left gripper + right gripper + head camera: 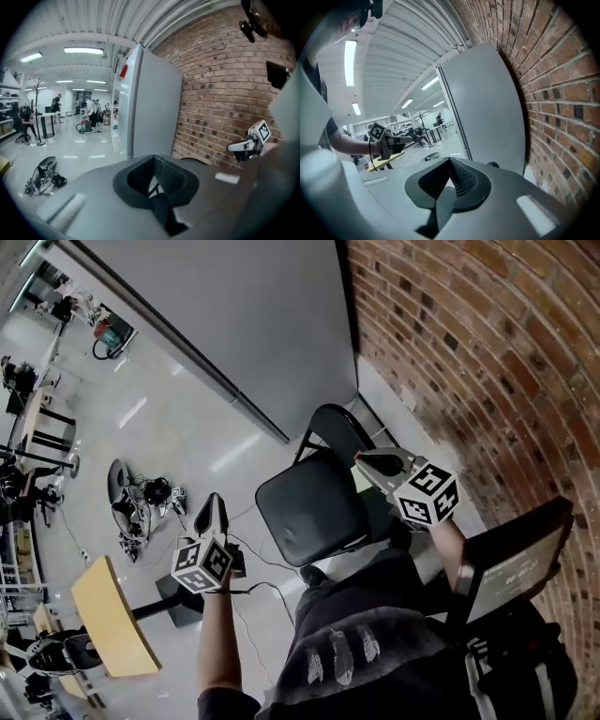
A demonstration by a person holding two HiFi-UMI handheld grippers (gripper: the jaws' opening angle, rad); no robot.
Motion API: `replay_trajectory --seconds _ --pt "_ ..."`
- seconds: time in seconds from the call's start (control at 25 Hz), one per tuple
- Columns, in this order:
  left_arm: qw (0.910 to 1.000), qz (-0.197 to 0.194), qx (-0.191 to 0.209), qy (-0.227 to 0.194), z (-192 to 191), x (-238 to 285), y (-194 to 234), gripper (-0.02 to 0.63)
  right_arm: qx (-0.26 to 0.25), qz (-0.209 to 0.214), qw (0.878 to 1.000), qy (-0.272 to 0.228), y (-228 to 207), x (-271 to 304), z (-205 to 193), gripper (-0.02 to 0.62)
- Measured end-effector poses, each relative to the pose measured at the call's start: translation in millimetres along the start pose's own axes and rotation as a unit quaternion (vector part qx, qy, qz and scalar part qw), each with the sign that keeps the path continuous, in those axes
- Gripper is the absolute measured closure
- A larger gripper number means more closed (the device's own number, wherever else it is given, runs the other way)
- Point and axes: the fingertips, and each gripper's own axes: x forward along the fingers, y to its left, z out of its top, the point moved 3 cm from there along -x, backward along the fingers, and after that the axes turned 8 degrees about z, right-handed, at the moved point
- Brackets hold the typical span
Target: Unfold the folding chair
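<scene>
The folding chair (309, 512) stands between the 2 claws with its seat lying flat and its backrest up, so it looks already opened out, or very nearly so. It is to the right of the left claw (215, 500) and to the left of the right claw (362, 458), lower than both. It runs from the seat front, close to the person, away to the backrest, which is roughly the way both claws point.

The right claw is the nearer 1: in the head view its tip sits just beside the seat's right rear corner, by the back frame, though whether it touches cannot be told. The left claw is apart from the seat's left edge, with bare floor between them.

Each gripper view shows its own jaws pressed together with nothing between them. If any seating of the chair remains, the right claw looks better placed for it.
</scene>
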Motion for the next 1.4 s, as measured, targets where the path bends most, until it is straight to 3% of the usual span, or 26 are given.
replay_trajectory --seconds 0.2,0.32,0.48,0.64,0.96,1.12,1.4 --pt "0.9984 -0.029 0.036 -0.034 39 -3 -82 0.604 -0.011 0.044 0.999 -0.022 -3 -21 21 0.594" --pt "0.9974 -0.042 0.022 -0.054 55 -13 -121 0.604 -0.018 0.079 0.997 -0.021 -1 -31 27 0.594" --pt "0.9954 -0.004 0.007 -0.095 75 -26 -146 0.604 -0.013 0.137 0.990 -0.028 1 -37 37 0.594" --pt "0.9964 -0.005 -0.020 -0.082 69 -37 -158 0.604 -0.020 0.163 0.986 -0.014 12 -33 38 0.594" --pt "0.9909 -0.066 -0.064 -0.098 60 -62 -137 0.604 -0.055 0.157 0.986 0.008 62 -8 46 0.594" --pt "0.9848 -0.093 -0.090 -0.116 51 -76 -108 0.604 -0.079 0.149 0.985 0.031 99 15 44 0.594" --pt "0.9802 -0.134 -0.097 -0.109 26 -101 -41 0.604 -0.117 0.154 0.980 0.057 183 79 36 0.594"
